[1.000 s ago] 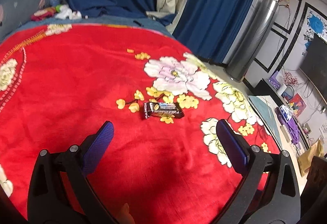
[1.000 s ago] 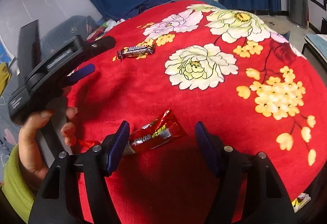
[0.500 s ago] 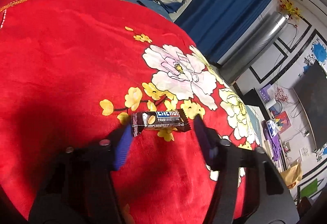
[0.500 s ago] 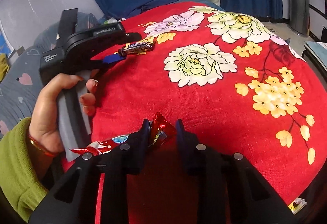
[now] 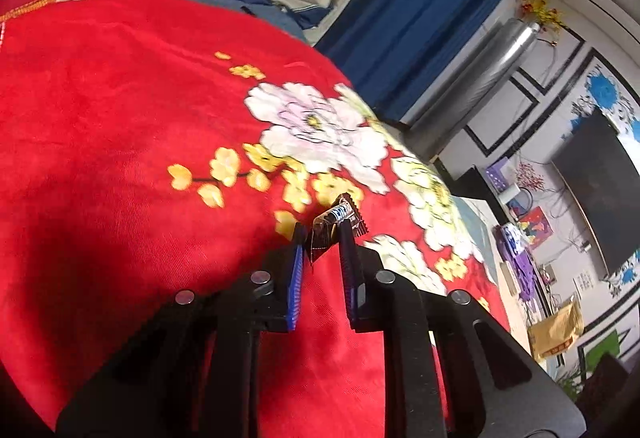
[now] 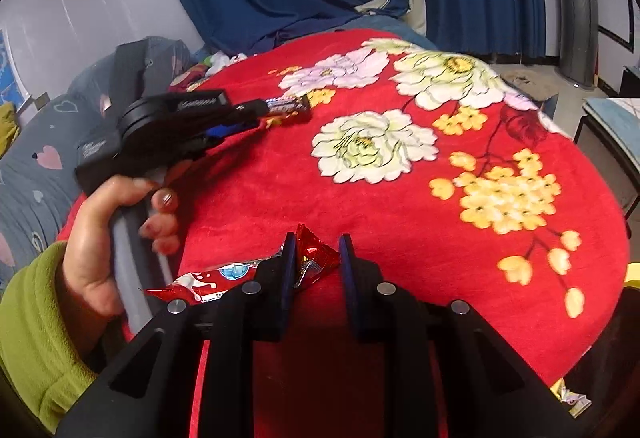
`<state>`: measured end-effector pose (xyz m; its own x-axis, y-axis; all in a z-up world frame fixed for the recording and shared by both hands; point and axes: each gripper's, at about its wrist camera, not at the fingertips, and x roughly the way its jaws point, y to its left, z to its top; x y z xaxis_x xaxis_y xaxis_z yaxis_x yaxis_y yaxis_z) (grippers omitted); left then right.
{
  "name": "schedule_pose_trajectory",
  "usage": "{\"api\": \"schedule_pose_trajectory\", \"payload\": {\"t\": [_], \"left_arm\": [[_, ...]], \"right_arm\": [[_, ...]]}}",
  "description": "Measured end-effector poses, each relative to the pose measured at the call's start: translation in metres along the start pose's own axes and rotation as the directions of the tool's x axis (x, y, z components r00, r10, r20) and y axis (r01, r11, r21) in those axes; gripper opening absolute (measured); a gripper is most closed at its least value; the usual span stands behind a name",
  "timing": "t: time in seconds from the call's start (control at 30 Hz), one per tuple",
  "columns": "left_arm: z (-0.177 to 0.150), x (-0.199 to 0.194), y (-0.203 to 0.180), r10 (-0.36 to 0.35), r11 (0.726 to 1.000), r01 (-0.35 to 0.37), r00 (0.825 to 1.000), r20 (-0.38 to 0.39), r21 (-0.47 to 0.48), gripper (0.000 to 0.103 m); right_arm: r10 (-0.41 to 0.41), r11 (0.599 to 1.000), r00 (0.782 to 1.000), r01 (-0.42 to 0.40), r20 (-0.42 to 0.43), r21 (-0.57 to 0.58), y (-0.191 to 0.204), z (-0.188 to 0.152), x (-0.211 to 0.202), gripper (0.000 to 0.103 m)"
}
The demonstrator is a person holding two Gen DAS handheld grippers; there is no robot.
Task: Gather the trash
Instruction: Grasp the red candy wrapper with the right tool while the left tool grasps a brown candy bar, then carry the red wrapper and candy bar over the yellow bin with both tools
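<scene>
Red floral blanket (image 5: 100, 118) spreads beneath both my claws. My left gripper (image 5: 323, 234) pinches the brown candy wrapper (image 5: 334, 224) at its near end. Nearer, my right gripper (image 6: 317, 250) clamps the red snack wrapper (image 6: 224, 278), which trails left.

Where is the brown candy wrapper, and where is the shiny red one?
brown candy wrapper (image 5: 335, 223): left wrist view, on its crumpled middle.
shiny red wrapper (image 6: 316, 254): right wrist view, on its pointed end.
</scene>
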<state>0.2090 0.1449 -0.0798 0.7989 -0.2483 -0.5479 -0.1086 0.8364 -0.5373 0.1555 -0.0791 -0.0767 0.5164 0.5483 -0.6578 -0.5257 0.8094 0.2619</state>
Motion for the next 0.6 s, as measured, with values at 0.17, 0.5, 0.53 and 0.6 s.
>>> {"api": "schedule_pose_trajectory", "payload": {"t": [0.17, 0.5, 0.53, 0.6], "left_arm": [[-0.012, -0.016, -0.017, -0.010, 0.999, 0.009, 1.000, 0.023, 0.052, 0.011], [-0.030, -0.047, -0.068, -0.022, 0.966, 0.001, 0.997, 0.078, 0.257, 0.011], [-0.032, -0.048, -0.072, -0.031, 0.963, 0.009, 0.997, 0.077, 0.270, 0.011], [-0.034, -0.049, -0.079, -0.039, 0.957, 0.016, 0.997, 0.073, 0.289, 0.010]], "right_arm": [[-0.027, 1.000, 0.999, 0.027, 0.042, 0.006, -0.009, 0.005, -0.014, 0.020], [-0.091, 0.996, 0.986, 0.088, 0.137, 0.028, -0.031, 0.014, -0.049, 0.020], [-0.097, 0.995, 0.985, 0.093, 0.145, 0.032, -0.034, 0.014, -0.053, 0.020], [-0.110, 0.994, 0.981, 0.105, 0.162, 0.040, -0.039, 0.016, -0.060, 0.020]]}}
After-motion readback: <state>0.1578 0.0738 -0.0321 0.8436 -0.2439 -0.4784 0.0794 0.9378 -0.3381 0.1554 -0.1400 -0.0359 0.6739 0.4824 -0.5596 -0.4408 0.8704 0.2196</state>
